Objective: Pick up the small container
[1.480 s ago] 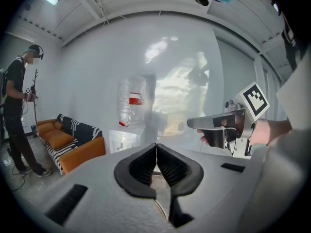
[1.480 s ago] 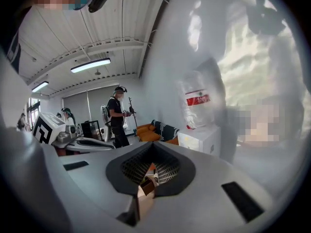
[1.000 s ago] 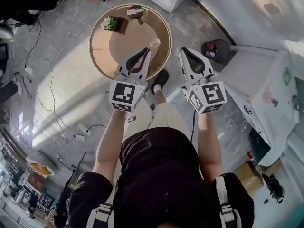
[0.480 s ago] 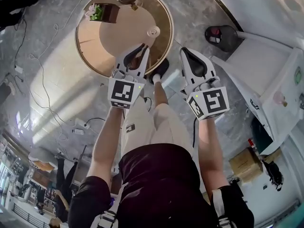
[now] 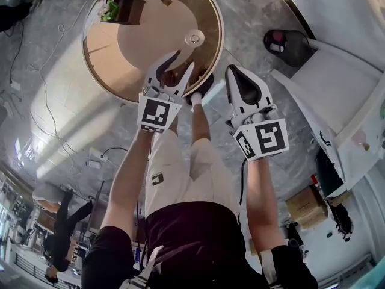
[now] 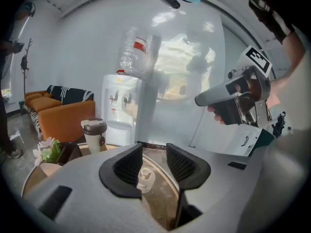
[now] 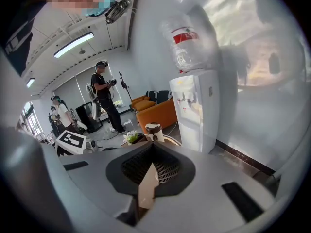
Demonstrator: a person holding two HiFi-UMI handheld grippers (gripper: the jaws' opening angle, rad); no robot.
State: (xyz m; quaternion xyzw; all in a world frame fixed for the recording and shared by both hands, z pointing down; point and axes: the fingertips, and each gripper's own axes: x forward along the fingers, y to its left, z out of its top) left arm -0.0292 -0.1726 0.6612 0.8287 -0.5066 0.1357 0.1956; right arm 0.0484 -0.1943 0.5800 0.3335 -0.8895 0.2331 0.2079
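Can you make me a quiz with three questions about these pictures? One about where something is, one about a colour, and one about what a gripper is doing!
1. Where does the small container stand?
A) on the floor
B) on the round table
C) on a chair

2. What colour is the sofa?
A) green
B) purple
C) orange

3. How do the jaws of the right hand-held gripper stand?
A) together
B) wide apart
C) clamped on a cup

Answers:
1 B: the head view shows it on the wooden top.
2 C: the left gripper view shows it orange.
3 A: the right gripper view shows the jaws meeting at the tips.
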